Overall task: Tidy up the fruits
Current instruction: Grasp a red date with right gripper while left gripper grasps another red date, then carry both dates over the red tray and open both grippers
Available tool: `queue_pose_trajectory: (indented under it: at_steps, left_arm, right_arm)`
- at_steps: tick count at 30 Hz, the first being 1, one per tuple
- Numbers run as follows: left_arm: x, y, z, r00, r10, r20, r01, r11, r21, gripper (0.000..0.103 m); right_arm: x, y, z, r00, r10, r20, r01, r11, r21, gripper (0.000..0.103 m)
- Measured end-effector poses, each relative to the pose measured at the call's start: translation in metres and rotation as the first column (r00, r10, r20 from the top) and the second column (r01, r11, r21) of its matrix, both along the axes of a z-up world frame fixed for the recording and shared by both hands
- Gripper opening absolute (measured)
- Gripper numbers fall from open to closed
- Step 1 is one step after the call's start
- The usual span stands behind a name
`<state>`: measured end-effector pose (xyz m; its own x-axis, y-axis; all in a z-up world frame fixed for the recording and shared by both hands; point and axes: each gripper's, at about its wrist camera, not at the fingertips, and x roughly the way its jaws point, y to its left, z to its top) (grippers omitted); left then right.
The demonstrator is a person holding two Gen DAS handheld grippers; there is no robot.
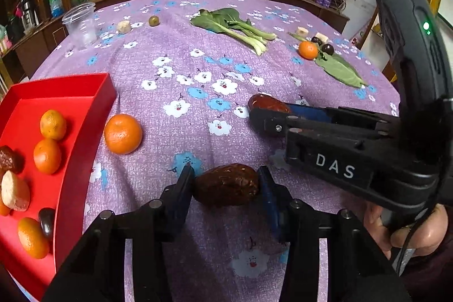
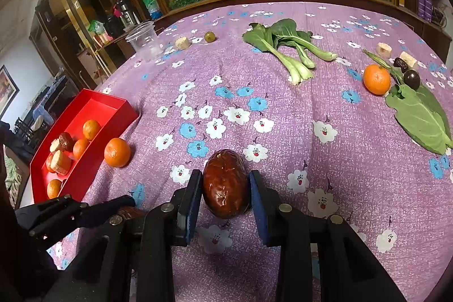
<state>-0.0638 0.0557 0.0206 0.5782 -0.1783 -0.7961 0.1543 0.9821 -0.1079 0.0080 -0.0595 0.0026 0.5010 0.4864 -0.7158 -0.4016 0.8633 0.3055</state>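
purple flowered cloth (image 1: 198, 53) covers the table, with a planted glass case behind it.

the left gripper (image 1: 226, 186) has both blue pads pressed on a brown date (image 1: 226, 188), clamped across its width just over the cloth; whether the date rests on the cloth or hangs clear is hard to tell. in the right view this gripper shows only as a dark arm at lower left, its date mostly hidden.

the right gripper (image 2: 225, 188) brackets a second date (image 2: 225, 183). its left pad touches the fruit, while a thin gap seems to remain at the right pad, so the jaws look apart rather than gripping. from the left view only the date's tip (image 1: 266, 102) pokes out past the fingers.

a loose orange (image 1: 123, 133) lies just beside the red tray (image 1: 65, 84), which holds oranges, dates and pale chunks, partly cut off by the frame edge.

farther out are bok choy (image 2: 291, 47), another orange (image 2: 376, 79) beside a leaf (image 2: 421, 118) and small dark fruits, and a plastic cup (image 2: 144, 40).
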Motion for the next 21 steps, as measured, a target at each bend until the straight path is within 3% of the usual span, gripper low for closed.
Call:
queue_pose_trajectory:
  at_steps: [10, 21]
  left_arm:
    - [-0.019, 0.022, 0.025, 0.997, 0.053, 0.062, -0.05, 0.997, -0.054, 0.044]
    - [-0.05, 0.096, 0.049, 0.965, 0.233, 0.122, -0.221, 0.97, -0.103, 0.044]
  right_arm:
    - [-0.001, -0.001, 0.0, 1.0, -0.01, 0.011, 0.01, 1.0, 0.001, 0.036]
    - [-0.008, -0.004, 0.005, 0.997, -0.064, 0.032, 0.065, 0.997, -0.039, 0.036]
